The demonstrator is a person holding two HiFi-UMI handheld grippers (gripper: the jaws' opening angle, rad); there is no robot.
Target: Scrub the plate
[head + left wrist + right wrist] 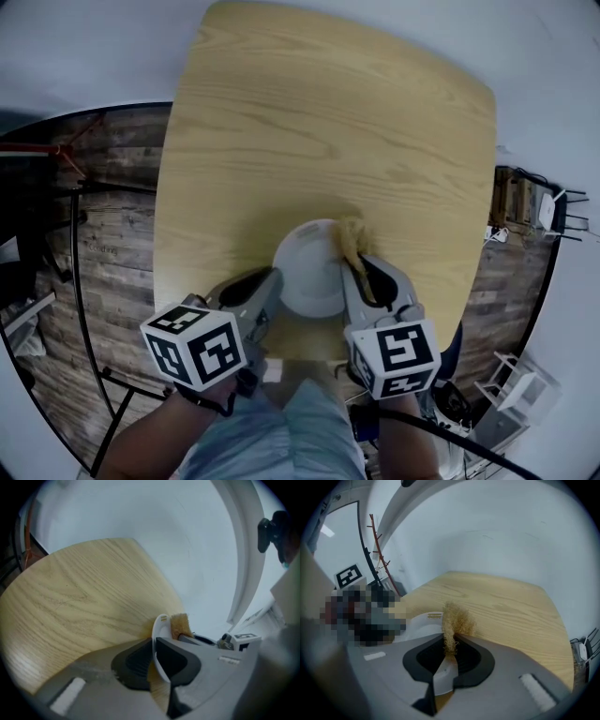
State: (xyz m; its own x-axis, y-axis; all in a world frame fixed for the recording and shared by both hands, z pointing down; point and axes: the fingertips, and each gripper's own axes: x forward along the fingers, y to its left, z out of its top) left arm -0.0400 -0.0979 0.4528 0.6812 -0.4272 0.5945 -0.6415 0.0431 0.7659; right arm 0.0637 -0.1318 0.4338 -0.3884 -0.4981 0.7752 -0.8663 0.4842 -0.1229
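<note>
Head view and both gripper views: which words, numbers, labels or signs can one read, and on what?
No word or number is readable.
The small yellowish label on the rim of the round white plate: print too small and blurred.
Black-and-white square markers on the left white cube and the right white cube: patterns only, no letters.

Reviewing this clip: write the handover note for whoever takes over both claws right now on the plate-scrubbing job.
Left claw: shut on the left rim of the white plate, holding it at the near edge of the wooden table.
Right claw: shut on the tan scrubber, whose tuft sits at the plate's far right rim.
Done: both things are gripped and the scrubber is at the plate.
Left: scrub across the plate's face. No dirt or suds show, so how much is already scrubbed cannot be told.
</note>
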